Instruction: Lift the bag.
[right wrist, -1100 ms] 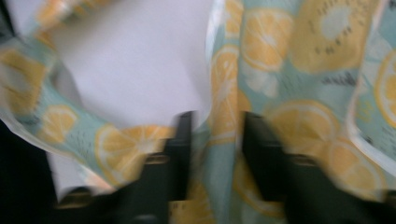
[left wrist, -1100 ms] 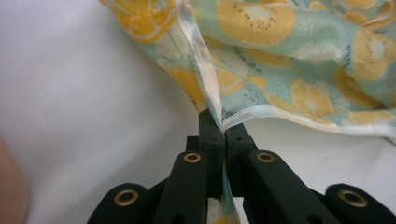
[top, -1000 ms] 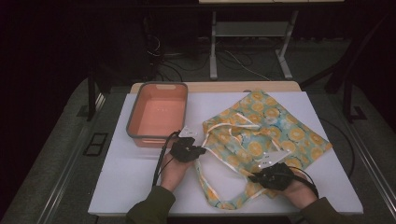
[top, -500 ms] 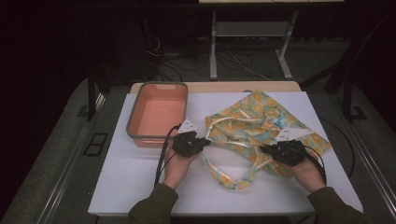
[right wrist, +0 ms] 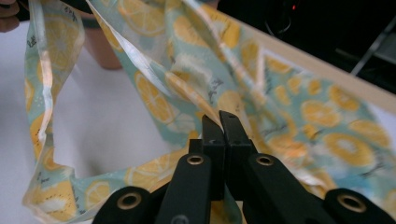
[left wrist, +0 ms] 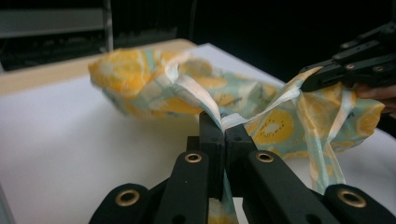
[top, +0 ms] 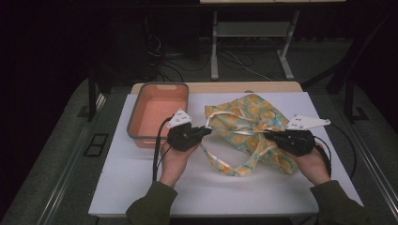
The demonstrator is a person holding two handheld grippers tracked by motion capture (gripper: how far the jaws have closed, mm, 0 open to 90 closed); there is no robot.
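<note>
A cloth tote bag (top: 244, 115) printed with orange slices on pale green hangs partly lifted over the white table top. My left gripper (top: 206, 130) is shut on the bag's rim at its left side; in the left gripper view the jaws pinch a white-edged fold of the bag (left wrist: 205, 93). My right gripper (top: 268, 134) is shut on the rim at the right side, and the right gripper view has its jaws closed on the printed cloth (right wrist: 280, 102). Between the two grippers the bag's mouth is stretched, and a strap (top: 225, 164) droops in a loop toward the table.
A salmon-coloured bin (top: 159, 112) with a grey rim stands at the table's back left, just behind my left gripper. The white table top (top: 141, 187) has bare room in front. Cables and a stand's legs (top: 215, 51) lie on the dark floor behind.
Both grippers have risen and moved apart, lifting the bag's rim off the table. The right gripper moved away from the front edge and to the right; the bag's mouth is drawn wider.
</note>
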